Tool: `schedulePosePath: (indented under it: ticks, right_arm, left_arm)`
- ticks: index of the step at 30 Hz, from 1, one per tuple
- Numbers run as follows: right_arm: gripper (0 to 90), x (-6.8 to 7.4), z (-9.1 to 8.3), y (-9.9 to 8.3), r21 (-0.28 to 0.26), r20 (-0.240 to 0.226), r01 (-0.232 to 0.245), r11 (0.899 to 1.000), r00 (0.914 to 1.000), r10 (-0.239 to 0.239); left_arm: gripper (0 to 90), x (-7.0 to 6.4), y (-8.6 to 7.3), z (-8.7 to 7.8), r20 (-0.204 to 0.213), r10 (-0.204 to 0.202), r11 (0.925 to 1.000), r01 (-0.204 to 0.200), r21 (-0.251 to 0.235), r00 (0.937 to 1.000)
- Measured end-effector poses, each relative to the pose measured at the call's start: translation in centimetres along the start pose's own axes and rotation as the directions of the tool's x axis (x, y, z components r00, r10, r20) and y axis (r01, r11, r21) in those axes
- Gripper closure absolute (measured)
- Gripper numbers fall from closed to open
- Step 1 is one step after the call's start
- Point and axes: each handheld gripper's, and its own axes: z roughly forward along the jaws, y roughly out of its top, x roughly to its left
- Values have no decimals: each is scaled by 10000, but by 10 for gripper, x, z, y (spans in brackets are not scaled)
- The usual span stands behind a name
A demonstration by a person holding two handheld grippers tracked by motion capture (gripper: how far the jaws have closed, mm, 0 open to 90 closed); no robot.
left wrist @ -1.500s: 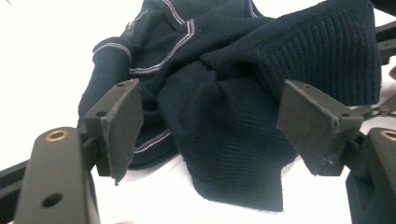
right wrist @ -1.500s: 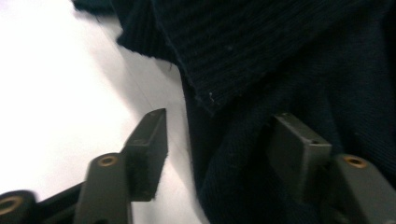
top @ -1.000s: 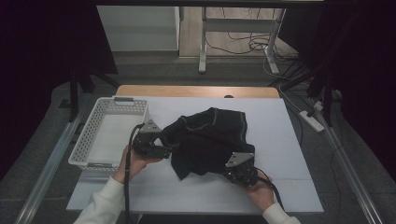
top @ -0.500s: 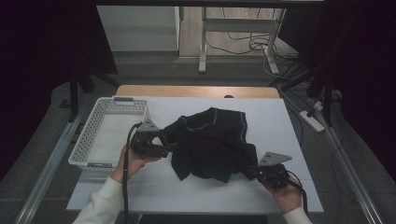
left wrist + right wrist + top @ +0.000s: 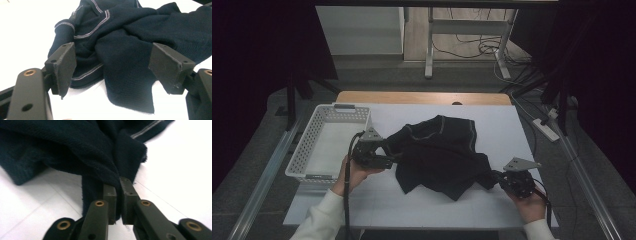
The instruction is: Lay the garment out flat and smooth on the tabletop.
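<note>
The right gripper [image 5: 507,180], pinching a corner of the crumpled dark navy knit garment [image 5: 439,152], is now dragging it rightward across the white bench [image 5: 512,125], stretching it out, while the left gripper [image 5: 384,160] is hovering spread at the opposite edge.

The high view is coming through dim and slightly grainy: the room around the worktop [image 5: 512,125] is sinking into near black, while the white surface is catching soft light from above and reading as the brightest area. The dark garment [image 5: 437,155] is losing nearly all inner detail there. Shadows under it are staying faint and soft. In the left gripper view the white surface is blowing out to glare, the fabric weave is showing sharp, and the left tool [image 5: 112,70] is sitting slightly soft. In the right gripper view the far cloth is blurring, and the right tool [image 5: 118,197] is looking sharper.
</note>
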Motion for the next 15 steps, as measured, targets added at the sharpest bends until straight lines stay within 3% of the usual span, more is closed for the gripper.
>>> schedulePosePath:
  ticks: [2, 4, 7, 12, 15]
  right_arm:
    - [681, 3, -3, 2, -215, -57, -18, 9998, 10000, 17]
    - [562, 5, -9, 6, -628, -294, -337, 9975, 9991, 319]
    - [459, 13, -20, 13, -1237, -628, -508, 9910, 9971, 433]
    - [417, 38, -26, 30, -1794, -1163, -112, 9837, 9932, -99]
    - [412, 59, -20, 38, -1809, -1693, 314, 9830, 9836, -625]
  left_arm:
    - [228, 0, 0, 0, 47, -6, 10000, 6, -22, 10000]
    - [227, 0, 0, 0, 36, -21, 10000, 21, -45, 10000]
    - [228, 1, 0, -1, -5, -61, 9999, 61, -80, 10000]
    - [228, 0, 1, 0, -13, -52, 10000, 52, -79, 10000]
    - [228, -1, 1, -1, -15, -11, 10000, 11, -91, 10000]
